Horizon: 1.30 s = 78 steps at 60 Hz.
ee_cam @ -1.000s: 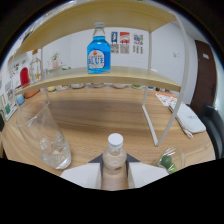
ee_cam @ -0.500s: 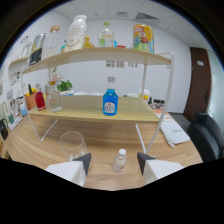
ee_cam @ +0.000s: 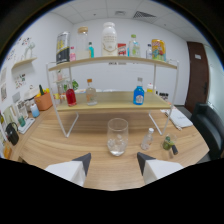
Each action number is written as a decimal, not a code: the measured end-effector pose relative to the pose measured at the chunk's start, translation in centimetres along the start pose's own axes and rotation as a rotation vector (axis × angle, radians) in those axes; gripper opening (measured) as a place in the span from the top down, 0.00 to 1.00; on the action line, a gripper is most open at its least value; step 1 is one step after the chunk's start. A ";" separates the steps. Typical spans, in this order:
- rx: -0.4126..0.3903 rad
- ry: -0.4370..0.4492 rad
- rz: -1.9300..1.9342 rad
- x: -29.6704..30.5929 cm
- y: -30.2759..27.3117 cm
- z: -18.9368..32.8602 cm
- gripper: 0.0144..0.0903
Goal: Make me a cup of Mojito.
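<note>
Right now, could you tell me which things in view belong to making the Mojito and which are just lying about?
For the job:
glass, with ice in it
small clear bottle, beside the glass
blue bottle, on the shelf
gripper, open, holding nothing

Lying about:
red bottle
orange pot
papers
chair

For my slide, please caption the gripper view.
Open gripper facing clear drinking glass and small clear bottle before wooden shelf.
</note>
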State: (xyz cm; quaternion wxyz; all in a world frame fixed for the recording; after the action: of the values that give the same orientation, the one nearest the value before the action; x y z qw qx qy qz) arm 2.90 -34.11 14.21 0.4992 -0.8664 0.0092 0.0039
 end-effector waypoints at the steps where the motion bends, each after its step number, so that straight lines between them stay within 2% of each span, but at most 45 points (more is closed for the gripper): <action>1: 0.007 -0.004 0.000 -0.5 -0.4 -0.2 0.06; 17: 0.180 -0.068 -0.030 -10.8 -13.4 -4.3 0.06; 33: 0.313 -0.098 -0.080 -18.0 -24.4 -4.3 0.06; 51: 0.324 -0.085 -0.027 -19.8 -31.4 2.4 0.06; 65: 0.320 -0.070 -0.007 -19.8 -34.5 6.6 0.07; 68: 0.317 -0.061 -0.005 -19.7 -34.8 7.2 0.12; 78: 0.349 -0.019 -0.013 -18.9 -35.7 8.0 0.43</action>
State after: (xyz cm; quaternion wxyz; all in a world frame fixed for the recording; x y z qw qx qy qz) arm -15.29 -9.05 41.36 0.6423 -0.7664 -0.0008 0.0072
